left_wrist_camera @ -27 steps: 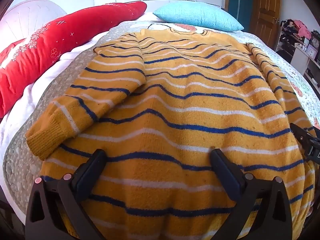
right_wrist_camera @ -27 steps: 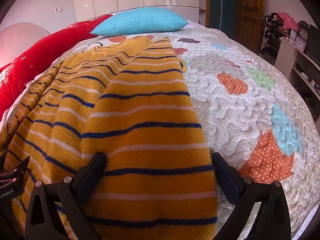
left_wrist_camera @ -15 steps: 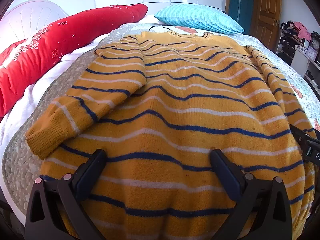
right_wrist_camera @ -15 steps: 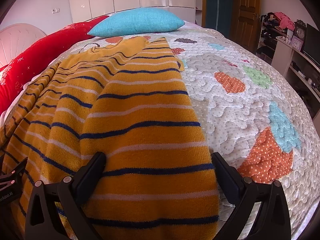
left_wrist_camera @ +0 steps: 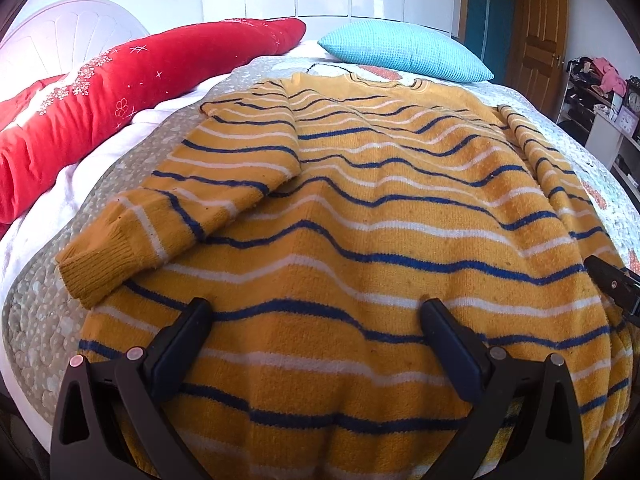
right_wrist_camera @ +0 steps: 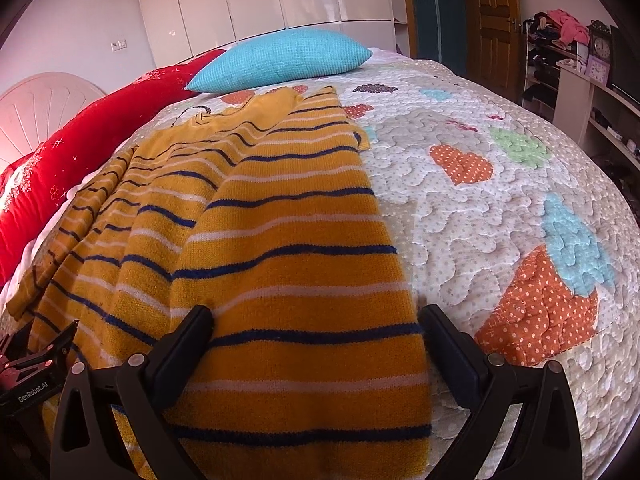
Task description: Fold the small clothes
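Sweater (left_wrist_camera: 360, 208), mustard yellow with blue and white stripes, lies spread flat on the quilt (right_wrist_camera: 500, 200) of a bed, its hem towards the cameras and its neckline towards the far pillows. Going left to right in the left wrist view: a long red pillow (left_wrist_camera: 120, 92) lies along the left edge of the bed, then the sweater's left sleeve (left_wrist_camera: 192, 196) is folded in across the body with its ribbed cuff resting near the hem, then the wrinkled body, then the other sleeve lying down the right side. A blue pillow (left_wrist_camera: 404, 56) sits just past the neckline. The left gripper (left_wrist_camera: 316, 332) hangs over the hem with its jaws spread wide, nothing pinched between them. The right gripper (right_wrist_camera: 316, 332) is likewise spread wide over the sweater's right edge, its left finger above the knit and its right finger above bare quilt. At far right a shelf (right_wrist_camera: 580, 76) holds a clock and clothes.
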Motion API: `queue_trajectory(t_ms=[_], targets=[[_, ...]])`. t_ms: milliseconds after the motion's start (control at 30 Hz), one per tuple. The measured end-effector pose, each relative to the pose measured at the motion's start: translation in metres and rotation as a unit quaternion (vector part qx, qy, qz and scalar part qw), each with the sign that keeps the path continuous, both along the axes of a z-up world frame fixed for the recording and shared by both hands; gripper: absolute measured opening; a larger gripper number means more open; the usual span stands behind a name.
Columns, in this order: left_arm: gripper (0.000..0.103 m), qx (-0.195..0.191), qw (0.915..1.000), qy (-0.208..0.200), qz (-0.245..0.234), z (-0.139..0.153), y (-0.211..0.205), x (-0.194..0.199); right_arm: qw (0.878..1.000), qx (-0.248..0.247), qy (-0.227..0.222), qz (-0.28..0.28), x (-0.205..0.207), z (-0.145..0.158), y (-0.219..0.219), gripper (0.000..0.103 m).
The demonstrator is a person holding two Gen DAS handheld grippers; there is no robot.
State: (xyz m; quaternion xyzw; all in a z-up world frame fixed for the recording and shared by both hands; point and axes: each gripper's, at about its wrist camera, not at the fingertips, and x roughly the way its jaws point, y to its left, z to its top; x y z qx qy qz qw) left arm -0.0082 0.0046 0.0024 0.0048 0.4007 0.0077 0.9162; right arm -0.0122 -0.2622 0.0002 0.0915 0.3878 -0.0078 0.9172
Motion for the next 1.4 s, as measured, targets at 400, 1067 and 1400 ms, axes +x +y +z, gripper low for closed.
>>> queue_trajectory(t_ms=[400,1067,1400], targets=[[0.103,-0.022,0.9997,0.012,-0.005,0.0,0.001,0.001,0.999,-0.021,0.043,0.002,0.006,0.0,0.003,0.103],[0.095,-0.022,0.9992,0.031,-0.012,0.043,0.03,-0.035,0.998,0.02,0.015,-0.052,-0.03,0.048,0.003,0.103],[0.095,0.0,0.9993,0.029,-0.026,0.049,0.027,-0.046,1.0,-0.003,-0.01,-0.025,-0.051,0.057,0.035,0.103]])
